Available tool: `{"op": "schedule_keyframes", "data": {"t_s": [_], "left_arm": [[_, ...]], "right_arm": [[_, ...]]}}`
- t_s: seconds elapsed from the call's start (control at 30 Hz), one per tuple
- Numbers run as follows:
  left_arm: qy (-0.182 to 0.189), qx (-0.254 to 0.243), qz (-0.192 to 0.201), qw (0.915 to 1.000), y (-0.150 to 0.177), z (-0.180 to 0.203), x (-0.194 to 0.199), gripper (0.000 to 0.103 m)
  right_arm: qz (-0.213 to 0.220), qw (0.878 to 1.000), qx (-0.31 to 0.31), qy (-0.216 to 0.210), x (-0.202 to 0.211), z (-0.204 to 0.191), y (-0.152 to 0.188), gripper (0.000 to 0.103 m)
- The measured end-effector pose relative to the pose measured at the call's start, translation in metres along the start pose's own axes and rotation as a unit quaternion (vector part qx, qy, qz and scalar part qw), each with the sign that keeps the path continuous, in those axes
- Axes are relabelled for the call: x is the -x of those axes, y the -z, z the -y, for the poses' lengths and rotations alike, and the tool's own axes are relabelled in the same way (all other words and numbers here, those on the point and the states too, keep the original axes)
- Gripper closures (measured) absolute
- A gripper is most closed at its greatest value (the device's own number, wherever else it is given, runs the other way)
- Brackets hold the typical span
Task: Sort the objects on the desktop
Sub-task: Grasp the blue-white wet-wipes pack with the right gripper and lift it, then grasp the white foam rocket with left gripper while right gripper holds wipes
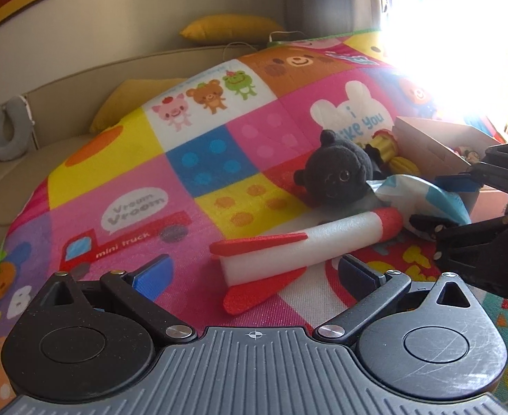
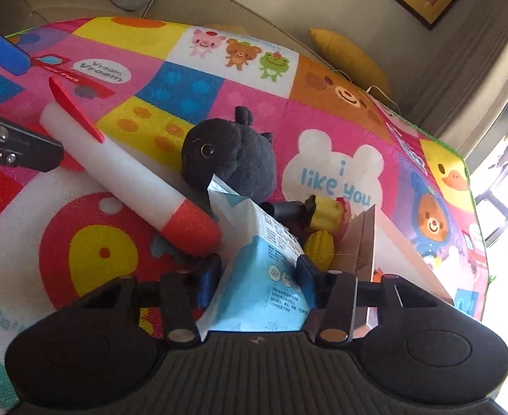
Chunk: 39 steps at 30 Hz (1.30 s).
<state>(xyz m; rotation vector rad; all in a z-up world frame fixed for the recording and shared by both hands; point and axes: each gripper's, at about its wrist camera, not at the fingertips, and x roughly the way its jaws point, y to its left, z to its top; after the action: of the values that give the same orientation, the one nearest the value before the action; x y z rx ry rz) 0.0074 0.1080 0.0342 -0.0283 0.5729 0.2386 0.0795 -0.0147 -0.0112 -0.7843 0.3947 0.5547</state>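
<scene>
A bright patchwork mat [image 1: 198, 145] printed with cartoon animals covers the whole work surface, with a beige sofa [image 1: 46, 110] behind it. On the mat, toward three o'clock in the left wrist view, sits an open cardboard box [image 1: 430, 138]. A white foam rocket [image 1: 302, 252] with red fins and a red nose lies at a slant just ahead of the left gripper [image 1: 254, 273], at its twelve o'clock; that gripper's blue fingers are spread wide and touch nothing. At the rocket's nose, toward one o'clock, rests a black plush toy [image 1: 336, 173], and just past it a yellow toy [image 1: 388, 148] lies against the box. The right gripper [image 2: 257, 276] pinches a blue and white packet [image 2: 264, 283], its pads pressed on either side. The packet stands between the rocket's nose at ten o'clock and the box wall at two o'clock.
</scene>
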Motion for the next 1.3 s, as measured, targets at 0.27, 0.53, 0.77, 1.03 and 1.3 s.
{"op": "schedule_keyframes", "data": {"t_s": [0.27, 0.53, 0.77, 1.03, 1.3], "left_arm": [[0.007, 0.003, -0.007, 0.9999, -0.005, 0.002, -0.015, 0.0], [0.114, -0.032, -0.019, 0.9928, -0.005, 0.04, -0.008, 0.0], [0.205, -0.11, -0.023, 0.9722, 0.017, 0.097, 0.033, 0.0], [0.088, -0.083, -0.004, 0.9927, -0.001, 0.096, 0.016, 0.021], [0.079, -0.105, -0.026, 0.991, -0.001, 0.112, -0.009, 0.047]], "right_arm": [[-0.009, 0.985, -0.143, -0.099, 0.083, 0.057, 0.035, 0.083], [-0.02, 0.975, -0.213, -0.056, 0.13, 0.089, 0.1, 0.082], [-0.008, 0.961, -0.276, -0.01, 0.14, 0.108, 0.133, 0.04], [0.008, 0.932, -0.363, 0.006, 0.135, 0.114, 0.158, 0.017], [0.017, 0.919, -0.394, -0.007, 0.141, 0.115, 0.166, 0.017]]}}
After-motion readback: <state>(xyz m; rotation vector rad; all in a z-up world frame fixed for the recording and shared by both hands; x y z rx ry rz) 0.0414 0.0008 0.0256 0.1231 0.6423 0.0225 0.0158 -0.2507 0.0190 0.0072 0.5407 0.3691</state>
